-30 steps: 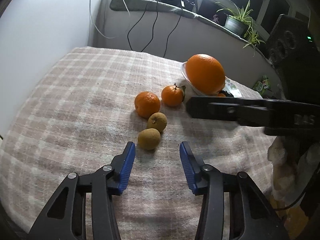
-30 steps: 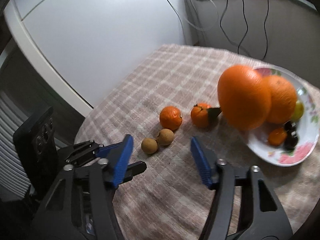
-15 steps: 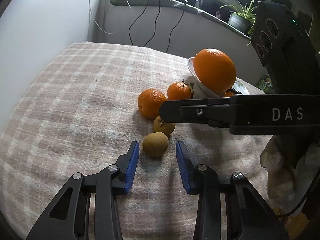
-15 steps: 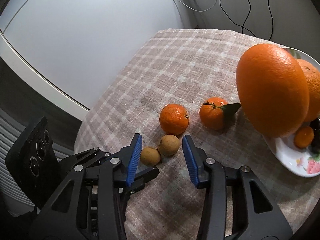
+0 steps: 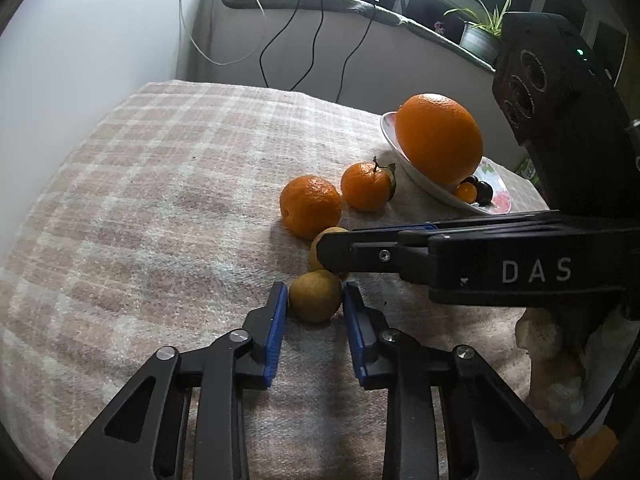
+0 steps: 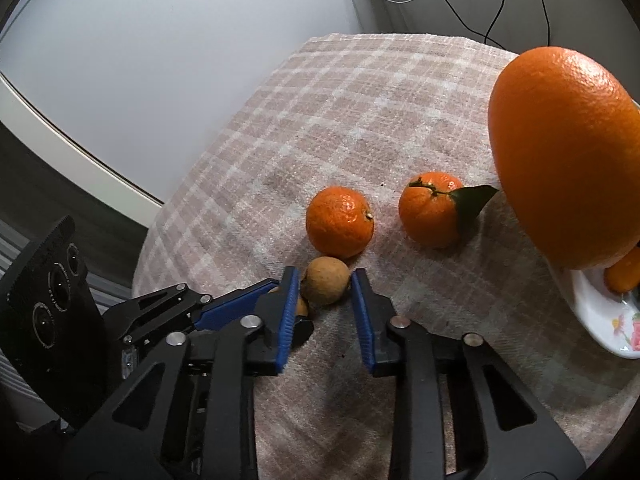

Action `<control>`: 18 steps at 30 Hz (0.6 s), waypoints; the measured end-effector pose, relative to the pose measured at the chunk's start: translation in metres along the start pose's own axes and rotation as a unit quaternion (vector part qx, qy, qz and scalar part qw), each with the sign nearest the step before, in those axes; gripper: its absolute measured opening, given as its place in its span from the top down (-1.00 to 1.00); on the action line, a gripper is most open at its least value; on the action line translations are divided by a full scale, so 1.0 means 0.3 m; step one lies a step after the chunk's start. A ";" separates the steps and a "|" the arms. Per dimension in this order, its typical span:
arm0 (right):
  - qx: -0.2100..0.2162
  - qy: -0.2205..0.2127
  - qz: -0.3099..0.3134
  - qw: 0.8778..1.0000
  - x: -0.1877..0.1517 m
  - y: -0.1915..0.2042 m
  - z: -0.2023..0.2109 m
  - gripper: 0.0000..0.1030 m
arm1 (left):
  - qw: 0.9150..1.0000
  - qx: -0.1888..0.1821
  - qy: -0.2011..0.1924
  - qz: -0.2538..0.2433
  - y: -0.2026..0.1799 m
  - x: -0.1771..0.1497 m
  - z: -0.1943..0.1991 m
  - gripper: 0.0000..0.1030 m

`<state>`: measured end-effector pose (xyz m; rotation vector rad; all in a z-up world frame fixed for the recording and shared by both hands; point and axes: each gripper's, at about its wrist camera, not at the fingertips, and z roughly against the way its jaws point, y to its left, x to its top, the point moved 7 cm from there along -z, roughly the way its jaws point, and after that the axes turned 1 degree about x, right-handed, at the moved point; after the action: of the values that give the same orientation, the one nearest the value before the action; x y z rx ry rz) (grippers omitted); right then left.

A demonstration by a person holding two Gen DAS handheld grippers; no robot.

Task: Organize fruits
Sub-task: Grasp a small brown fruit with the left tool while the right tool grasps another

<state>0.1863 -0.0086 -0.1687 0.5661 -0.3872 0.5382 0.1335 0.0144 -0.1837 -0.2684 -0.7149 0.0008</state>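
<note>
Both grippers closed on a small brown fruit each

Your left gripper point(image 5: 315, 298) pinches the nearer brown fruit point(image 5: 315, 295) in its jaws; your right gripper point(image 6: 325, 282) clamps the farther brown fruit point(image 6: 325, 285), both on the checked worktop point(image 5: 160, 184). The plate point(image 5: 432, 194) holds a big orange point(image 5: 438, 138). Two mandarins point(image 5: 310, 205) just beyond the jaws and both brown fruits remain to move.

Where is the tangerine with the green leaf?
The leafy tangerine sits on the checked cloth, between the plain tangerine on its left and the plate holding the big orange.
</note>
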 end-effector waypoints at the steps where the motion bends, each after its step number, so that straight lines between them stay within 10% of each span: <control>1: 0.001 0.000 -0.002 1.000 0.001 -0.001 0.001 0.49 | 1.000 0.000 -0.001 0.000 -0.001 0.000 0.001 0.50; 18: -0.004 -0.033 -0.002 0.999 -0.038 -0.028 0.134 0.50 | 1.000 -0.015 -0.012 0.009 -0.016 0.004 0.053 0.51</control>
<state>0.1741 -0.0427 -0.1462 0.5777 -0.4514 0.5153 0.1237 0.0138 -0.1702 -0.3040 -0.7372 0.0113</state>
